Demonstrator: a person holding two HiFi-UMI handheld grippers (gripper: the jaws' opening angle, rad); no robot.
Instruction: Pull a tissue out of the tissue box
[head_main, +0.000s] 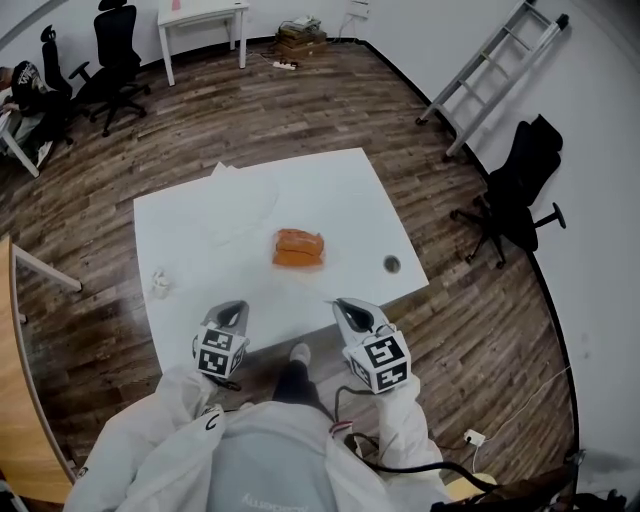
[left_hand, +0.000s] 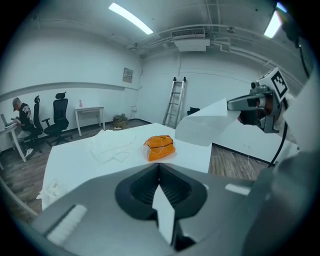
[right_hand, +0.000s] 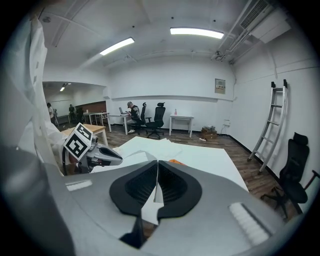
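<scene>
A wooden floor (head_main: 200, 120) fills the room, and a white square table (head_main: 340, 190) stands in the middle of it. A ladder (head_main: 490, 75) leans against the far right wall, with a black office chair (head_main: 515, 190) below it in the head view. A loose pile of white tissues (head_main: 240, 195) is spread over the far left part of the table.

The left gripper (head_main: 232, 308) and the right gripper (head_main: 345, 305) hang side by side over the near edge of the table, both pointing forward and slanting down. The left gripper's jaws are together, pinching a narrow tissue strip (left_hand: 164, 212) that runs back from the tips. The right gripper's jaws are also closed, clamped on a tissue sheet (left_hand: 202, 125) that spreads from its tips toward the left gripper. I cannot tell whether strip and sheet are one piece.

The orange tissue pack (head_main: 299, 249) lies flat near the middle of the table, ahead of the gap between the two grippers and well apart from both. Its long axis runs across the table, left to right in the head view, the right end tipped slightly nearer.

A small crumpled tissue (head_main: 160, 285) sits near the left edge, and a small dark round thing (head_main: 391, 264) lies near the right edge
</scene>
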